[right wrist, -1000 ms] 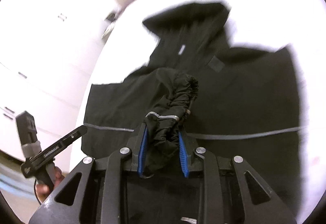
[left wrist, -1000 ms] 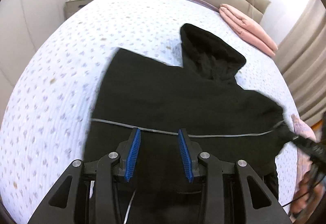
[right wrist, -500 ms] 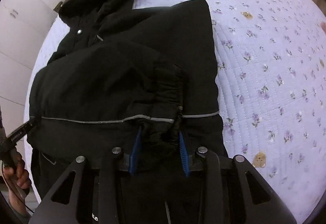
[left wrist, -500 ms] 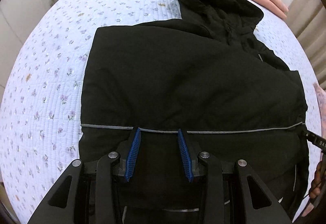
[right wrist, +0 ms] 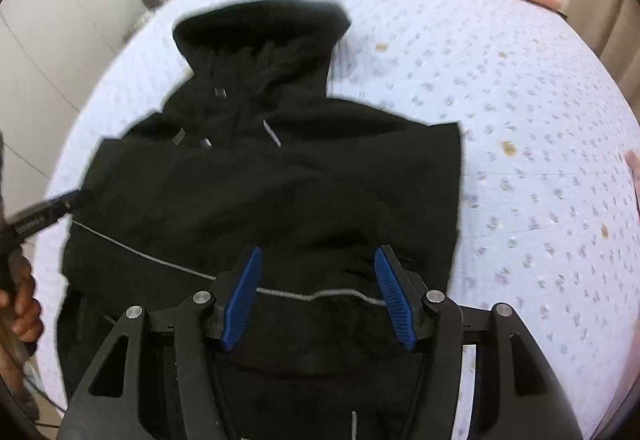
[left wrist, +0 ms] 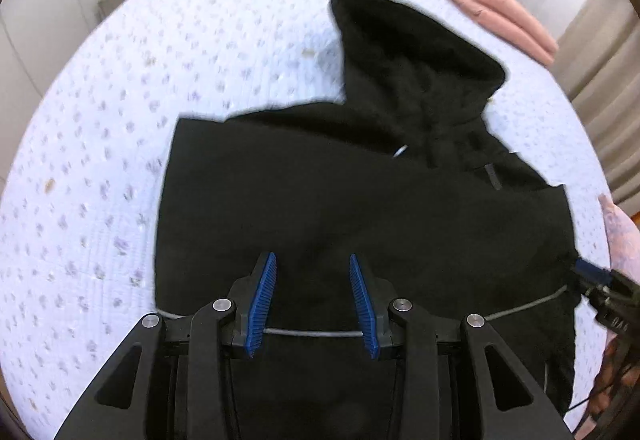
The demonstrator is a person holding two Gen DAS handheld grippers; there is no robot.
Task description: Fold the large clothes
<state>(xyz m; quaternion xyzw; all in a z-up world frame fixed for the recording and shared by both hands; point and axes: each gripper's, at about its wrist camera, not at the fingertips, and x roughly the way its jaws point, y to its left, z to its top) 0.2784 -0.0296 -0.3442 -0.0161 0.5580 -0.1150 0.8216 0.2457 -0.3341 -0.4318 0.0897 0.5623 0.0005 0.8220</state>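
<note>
A black hooded jacket [left wrist: 360, 207] lies flat on the flower-printed bedspread [left wrist: 100, 167], hood toward the headboard and both sleeves folded in across the body. The left gripper [left wrist: 312, 300] hovers over its lower part near the grey reflective stripe [left wrist: 312, 332], blue pads parted and holding nothing. The right gripper [right wrist: 318, 292] likewise stands spread wide and empty above the folded-over sleeve cuff by the same stripe.

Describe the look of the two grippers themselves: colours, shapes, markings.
Both the left gripper and the right gripper are matte black, with angular linkage arms, triangular cut-outs and silver round pivot bolts. Each finger carries a ribbed blue pad. Seen from the side, white lettering marks the body.
</note>
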